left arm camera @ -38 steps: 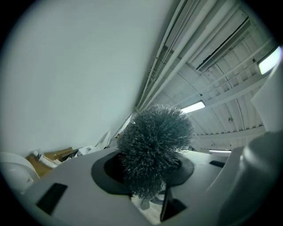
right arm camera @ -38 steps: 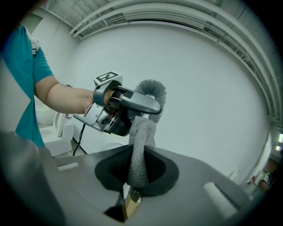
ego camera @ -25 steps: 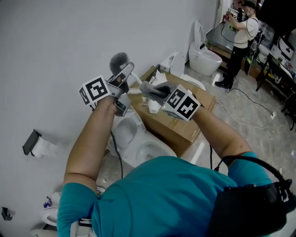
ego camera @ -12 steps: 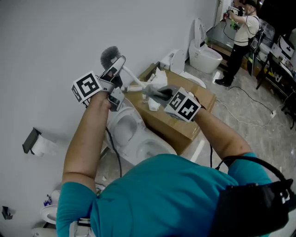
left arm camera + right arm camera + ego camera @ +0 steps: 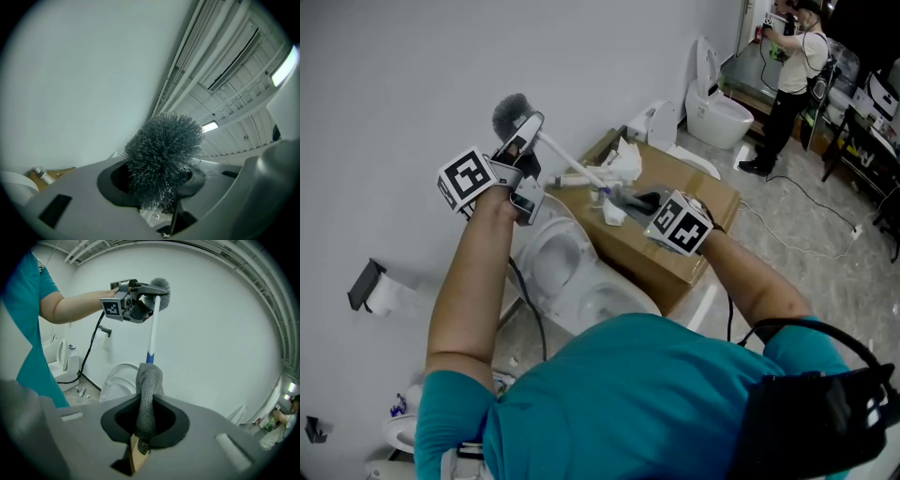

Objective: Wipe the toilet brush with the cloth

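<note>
While the white wall (image 5: 412,75) fills everything behind, the cardboard box (image 5: 652,262) and the white toilet (image 5: 553,267) sit low beneath my arms, the box just beside the bowl. The toilet brush (image 5: 562,157) is up in the air in front of the wall. My left claw (image 5: 525,141) is clamped on its handle right under the grey bristle head, which pokes out past the jaws. Lower on that white handle, by the blue band, the grey cloth (image 5: 149,385) lies against it — my right claw (image 5: 628,199) pinches that cloth tight.
</note>
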The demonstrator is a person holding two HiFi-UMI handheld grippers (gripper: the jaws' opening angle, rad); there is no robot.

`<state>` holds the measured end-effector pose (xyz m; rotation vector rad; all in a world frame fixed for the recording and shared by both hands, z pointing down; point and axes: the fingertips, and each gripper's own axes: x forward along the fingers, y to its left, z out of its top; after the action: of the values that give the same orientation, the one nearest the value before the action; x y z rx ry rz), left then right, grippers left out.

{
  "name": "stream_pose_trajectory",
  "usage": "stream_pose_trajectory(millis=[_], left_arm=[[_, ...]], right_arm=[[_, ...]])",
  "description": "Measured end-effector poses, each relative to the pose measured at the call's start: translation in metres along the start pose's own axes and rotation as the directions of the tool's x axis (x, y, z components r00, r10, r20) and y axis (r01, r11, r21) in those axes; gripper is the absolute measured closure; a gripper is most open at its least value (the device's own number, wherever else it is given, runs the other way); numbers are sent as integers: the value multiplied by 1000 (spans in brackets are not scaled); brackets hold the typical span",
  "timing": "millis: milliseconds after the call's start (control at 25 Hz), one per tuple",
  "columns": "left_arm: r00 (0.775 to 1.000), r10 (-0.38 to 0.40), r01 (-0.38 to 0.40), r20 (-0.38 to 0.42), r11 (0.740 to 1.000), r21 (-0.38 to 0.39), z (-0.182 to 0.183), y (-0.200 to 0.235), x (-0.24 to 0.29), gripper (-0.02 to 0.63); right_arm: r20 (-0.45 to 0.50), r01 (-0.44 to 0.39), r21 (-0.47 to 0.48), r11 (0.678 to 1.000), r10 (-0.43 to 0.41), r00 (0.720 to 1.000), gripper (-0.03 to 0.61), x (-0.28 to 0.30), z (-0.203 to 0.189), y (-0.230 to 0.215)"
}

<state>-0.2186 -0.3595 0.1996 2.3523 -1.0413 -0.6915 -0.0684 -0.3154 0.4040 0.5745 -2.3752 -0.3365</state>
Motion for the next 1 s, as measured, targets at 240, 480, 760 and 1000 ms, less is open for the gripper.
stream_pose_trajectory(millis=[240,480,760,1000], left_arm=[[999,-10,11,37,1000,-28,10,-1,-10,448],[998,18,-18,57,1000,8,21,7,-21,448],[964,-156,163,-215,986,19,-51,-26,0,448],[917,-234,232,-325,972,-45,-97,-43,16,448]], right_arm=[[-47,0,22,1000,1,999,558,1,-34,4],[-12,-6,67,998,7,1000,560,-9,-40,-1],[378,-225,262,939,115,919,559,-49,59,-30],[523,-411,241,879,239,818,560,-55,123,-21]])
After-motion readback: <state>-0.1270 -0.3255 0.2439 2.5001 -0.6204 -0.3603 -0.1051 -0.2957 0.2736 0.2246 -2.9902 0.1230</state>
